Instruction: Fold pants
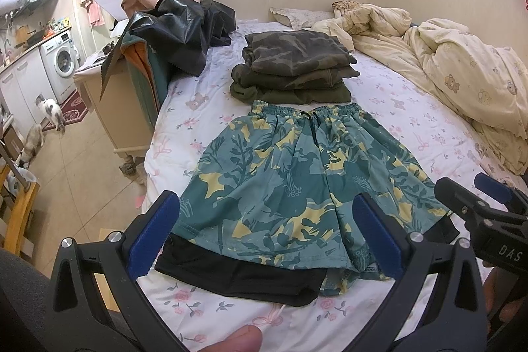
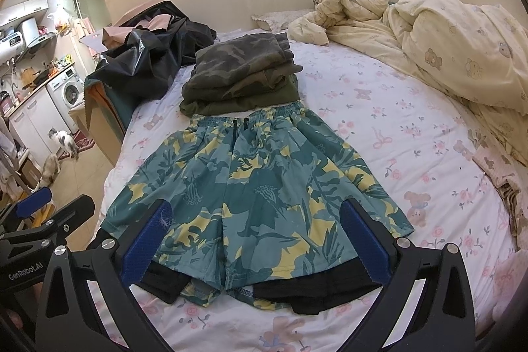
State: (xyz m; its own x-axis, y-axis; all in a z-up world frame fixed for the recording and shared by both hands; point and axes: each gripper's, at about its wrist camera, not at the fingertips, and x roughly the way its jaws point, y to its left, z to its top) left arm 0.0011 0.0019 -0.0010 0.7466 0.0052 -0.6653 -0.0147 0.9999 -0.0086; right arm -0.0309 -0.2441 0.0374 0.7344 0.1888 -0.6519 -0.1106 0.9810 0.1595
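Off to the left gripper's [image 1: 267, 240] left lies only the bed's edge and floor. Its jaws stand wide apart, holding nothing, and the floral shorts [image 1: 297, 183] lie flat on the flowered sheet [image 1: 412, 121] straight ahead of it, hems nearest, waistband farthest, so the long axis runs directly away from the fingers. The black inner lining [image 1: 237, 276] of the left leg peeks out just beyond its fingertips. Beyond the waistband sits a folded camouflage stack [image 1: 293, 68]. The right gripper [image 2: 254, 243] is likewise spread and empty, facing the right leg's hem, with the crotch seam between the two tools. Neither hand looks clearly nearer; each seems placed for its own leg, so a fold across the centre line would probably suit
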